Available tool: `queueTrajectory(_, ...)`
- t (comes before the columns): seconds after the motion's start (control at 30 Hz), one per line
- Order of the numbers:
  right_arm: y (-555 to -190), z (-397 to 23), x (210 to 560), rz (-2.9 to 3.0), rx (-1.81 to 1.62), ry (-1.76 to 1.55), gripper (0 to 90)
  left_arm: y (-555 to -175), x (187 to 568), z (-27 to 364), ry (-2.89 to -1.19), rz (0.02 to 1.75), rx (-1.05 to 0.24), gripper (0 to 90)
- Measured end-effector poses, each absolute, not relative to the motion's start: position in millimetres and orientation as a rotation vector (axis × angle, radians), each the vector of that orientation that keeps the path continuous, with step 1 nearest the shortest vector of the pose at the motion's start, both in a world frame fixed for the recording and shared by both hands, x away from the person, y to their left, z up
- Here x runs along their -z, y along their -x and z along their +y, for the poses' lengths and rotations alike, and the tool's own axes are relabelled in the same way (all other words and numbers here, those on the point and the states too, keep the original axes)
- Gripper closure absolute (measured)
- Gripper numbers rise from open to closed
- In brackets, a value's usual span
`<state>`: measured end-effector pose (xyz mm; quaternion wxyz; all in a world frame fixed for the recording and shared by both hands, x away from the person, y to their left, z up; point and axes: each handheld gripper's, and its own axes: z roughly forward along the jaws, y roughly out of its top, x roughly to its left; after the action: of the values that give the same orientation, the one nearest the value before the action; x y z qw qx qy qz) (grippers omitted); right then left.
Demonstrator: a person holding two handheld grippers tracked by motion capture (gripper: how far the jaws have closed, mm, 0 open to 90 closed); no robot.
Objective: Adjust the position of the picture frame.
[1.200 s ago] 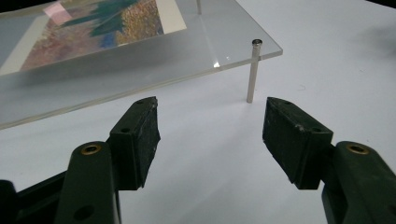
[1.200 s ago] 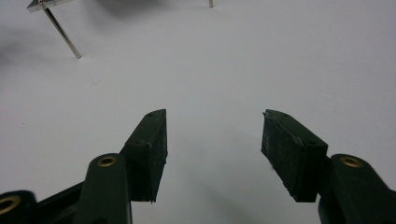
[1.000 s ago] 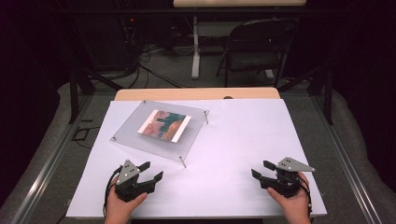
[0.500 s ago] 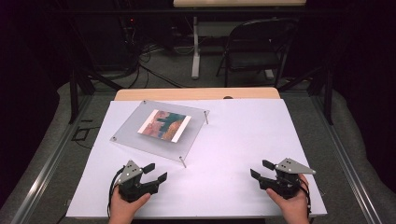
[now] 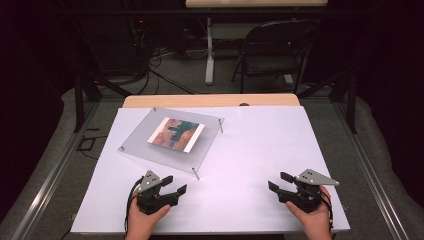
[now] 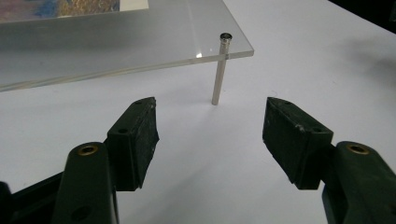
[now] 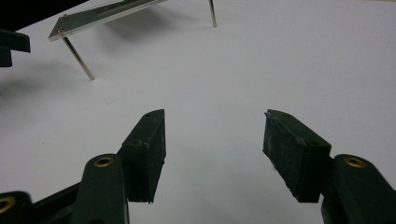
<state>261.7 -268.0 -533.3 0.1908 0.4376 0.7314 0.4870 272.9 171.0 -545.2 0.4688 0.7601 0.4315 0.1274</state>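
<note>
A clear acrylic plate (image 5: pixel 172 137) with a colourful picture (image 5: pixel 176 134) in it stands on thin metal legs at the table's left middle. My left gripper (image 5: pixel 174 183) rests open on the white tabletop (image 5: pixel 250 145), just in front of the plate's near-corner leg (image 5: pixel 196 173). In the left gripper view that leg (image 6: pixel 219 70) rises just beyond the wide-apart jaws of the left gripper (image 6: pixel 211 123), apart from them, under the plate (image 6: pixel 116 42). My right gripper (image 5: pixel 279 181) lies open near the front right, with nothing between its fingers. The right gripper (image 7: pixel 212 135) looks across bare tabletop toward the plate (image 7: pixel 102 16).
The tabletop's white sheet ends close behind both hands at the front edge (image 5: pixel 210 232). A wooden strip (image 5: pixel 210 101) borders the far edge. Beyond it stand a folding chair (image 5: pixel 275 50) and a table post (image 5: pixel 210 50) on a dark floor with cables.
My left hand has slid a little to the right, closer to the plate's near-corner leg. The right hand and the plate have stayed put.
</note>
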Motion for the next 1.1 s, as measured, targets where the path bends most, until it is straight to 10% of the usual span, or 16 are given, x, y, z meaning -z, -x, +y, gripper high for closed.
queueTrajectory(1.1,-264.1,-273.2,536.3,2.052,-1.408,-1.280,39.2,-316.0,559.7,122.2,-1.924,1.069,-0.291,74.5)
